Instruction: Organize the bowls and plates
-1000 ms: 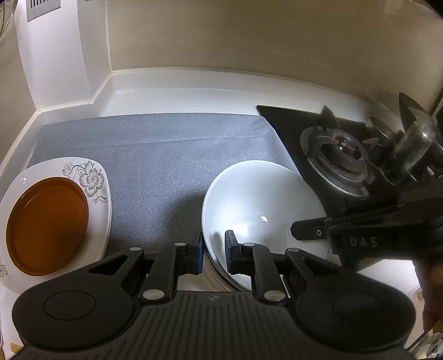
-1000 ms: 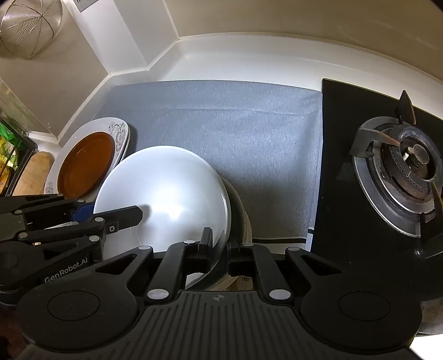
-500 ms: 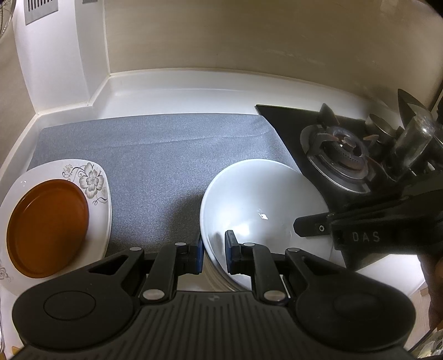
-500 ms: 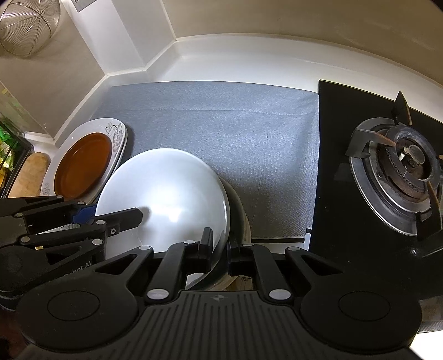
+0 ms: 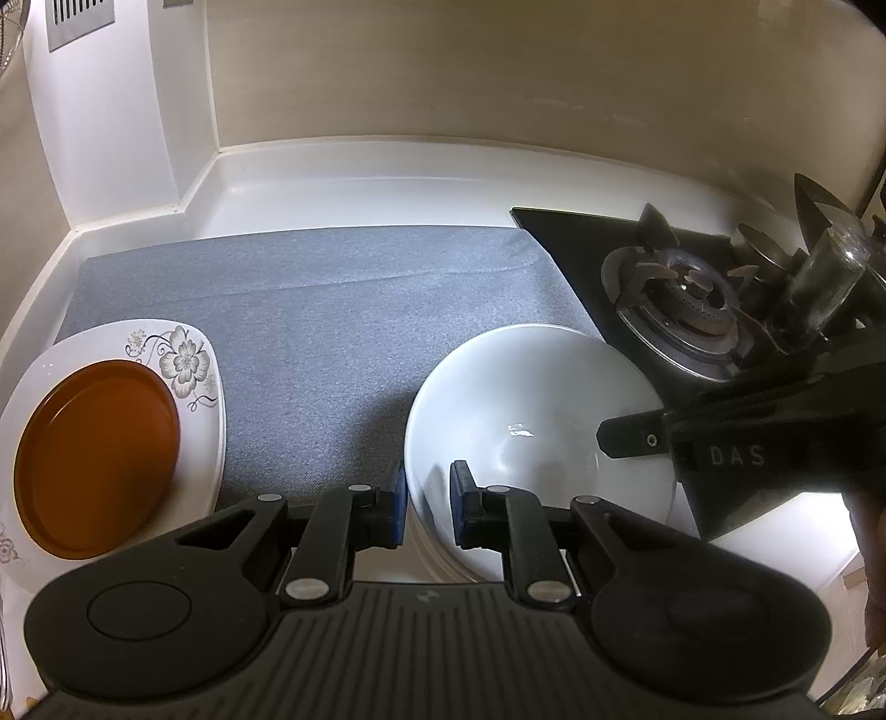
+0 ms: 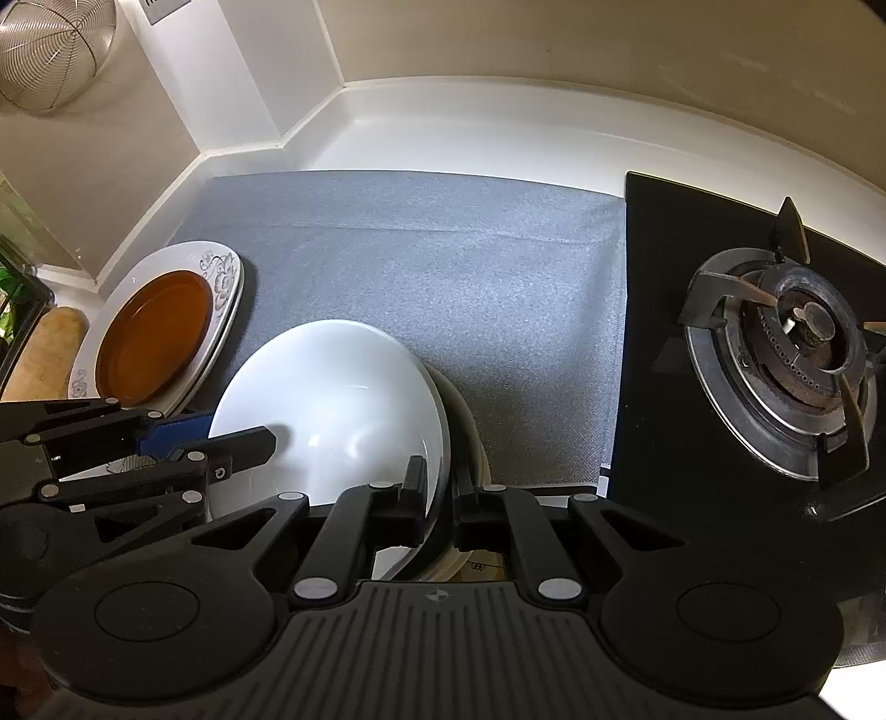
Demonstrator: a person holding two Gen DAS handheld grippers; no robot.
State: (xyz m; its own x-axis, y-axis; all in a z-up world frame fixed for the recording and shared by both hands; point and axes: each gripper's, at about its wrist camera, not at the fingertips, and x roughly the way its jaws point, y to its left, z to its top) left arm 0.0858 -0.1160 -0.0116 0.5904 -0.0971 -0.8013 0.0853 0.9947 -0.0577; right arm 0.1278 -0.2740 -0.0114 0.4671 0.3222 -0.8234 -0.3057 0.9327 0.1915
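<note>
The left claw (image 5: pixel 426 504) is pinching the near left rim of the white bowl (image 5: pixel 531 421), its blue pads (image 5: pixel 396 501) pressing the rim from outside and inside. The right claw (image 6: pixel 440 498) is clamping the bowl's right rim, its jaws nearly together on the thin edge. The bowl is sitting on top of a stack of cream dishes (image 6: pixel 470 443), whose rims are showing just under it at the near right, at the front edge of the grey mat (image 5: pixel 310 332) on the bench (image 5: pixel 360 177). To the left on the mat, well apart from the bowl, a brown plate (image 5: pixel 94 454) is lying inside a white floral plate (image 5: pixel 188 360). To the right, the black gas hob (image 6: pixel 692 332) with its burner (image 6: pixel 797 349) is lying just beside the mat. Farther back, the white bench is meeting the beige wall, and a wire strainer (image 6: pixel 52 50) is hanging at the upper left.
</note>
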